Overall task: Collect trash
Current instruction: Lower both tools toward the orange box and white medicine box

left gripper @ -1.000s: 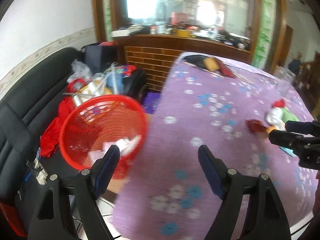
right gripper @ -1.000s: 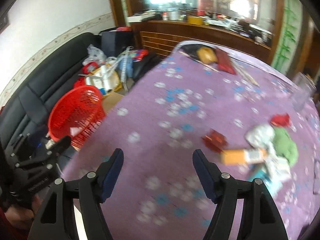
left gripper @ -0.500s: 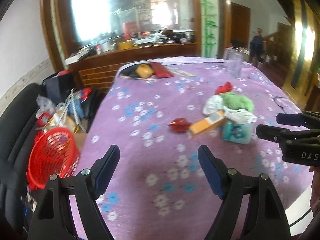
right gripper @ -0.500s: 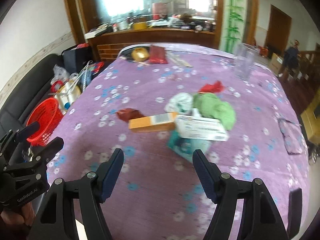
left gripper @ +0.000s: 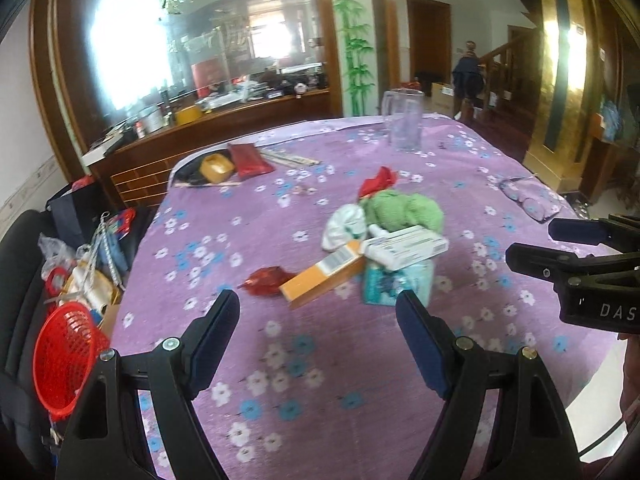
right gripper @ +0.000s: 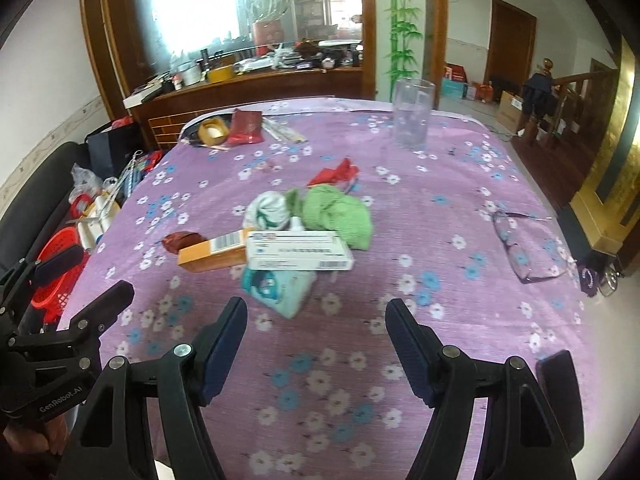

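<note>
Trash sits heaped near the middle of the table [right gripper: 460,184], which wears a purple cloth with white and blue flowers. On top lies a long white carton [right gripper: 298,255] with blue print, resting across an orange box [right gripper: 214,254] that shows a barcode on its end. Under the carton is a crumpled teal packet [right gripper: 280,290], closest to the table's near edge. Behind them are a balled white wrapper [right gripper: 267,211] and a wad of green cloth [right gripper: 338,216], with a red scrap [right gripper: 334,174] further back and a dark red foil wrapper [right gripper: 182,241] just left of the orange box. My left gripper [left gripper: 318,316] and my right gripper [right gripper: 316,322] both hang above the near edge, fingers spread wide, nothing between them. Off the table's left edge, a red mesh basket [left gripper: 66,358] sits on the black sofa [left gripper: 16,264]
</note>
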Demonstrator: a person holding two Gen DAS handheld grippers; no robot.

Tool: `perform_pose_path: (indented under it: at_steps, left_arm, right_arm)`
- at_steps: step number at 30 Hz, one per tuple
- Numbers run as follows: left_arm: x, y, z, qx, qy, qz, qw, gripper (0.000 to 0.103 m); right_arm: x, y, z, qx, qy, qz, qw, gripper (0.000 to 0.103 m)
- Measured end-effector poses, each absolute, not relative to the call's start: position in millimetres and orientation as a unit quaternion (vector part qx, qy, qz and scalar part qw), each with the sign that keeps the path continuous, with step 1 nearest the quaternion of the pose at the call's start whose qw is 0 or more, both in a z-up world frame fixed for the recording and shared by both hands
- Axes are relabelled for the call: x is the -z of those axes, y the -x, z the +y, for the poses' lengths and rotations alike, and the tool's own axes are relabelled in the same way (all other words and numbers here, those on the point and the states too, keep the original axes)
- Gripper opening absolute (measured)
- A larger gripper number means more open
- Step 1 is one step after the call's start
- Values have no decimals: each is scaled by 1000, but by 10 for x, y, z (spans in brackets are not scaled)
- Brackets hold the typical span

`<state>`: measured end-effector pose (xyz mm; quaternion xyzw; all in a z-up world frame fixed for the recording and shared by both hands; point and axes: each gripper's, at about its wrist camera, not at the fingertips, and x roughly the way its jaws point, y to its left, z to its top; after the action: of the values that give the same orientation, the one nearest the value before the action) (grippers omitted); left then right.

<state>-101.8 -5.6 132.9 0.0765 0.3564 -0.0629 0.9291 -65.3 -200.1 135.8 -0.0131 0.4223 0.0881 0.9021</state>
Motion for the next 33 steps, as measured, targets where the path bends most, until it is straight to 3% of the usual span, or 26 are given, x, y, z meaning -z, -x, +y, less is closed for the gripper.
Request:
perform_pose_path:
  at_steps: [17, 33]
  left_arm:
    - [-1283, 848, -200, 84, -82, 356, 927, 79]
    - [-926, 402, -59, 86, -108, 401, 906, 79]
  right_arm:
    - [-1397, 620, -2178, -58, 12, 422, 905, 76]
    - [-1252, 442, -2100, -55, 21, 444, 894, 77]
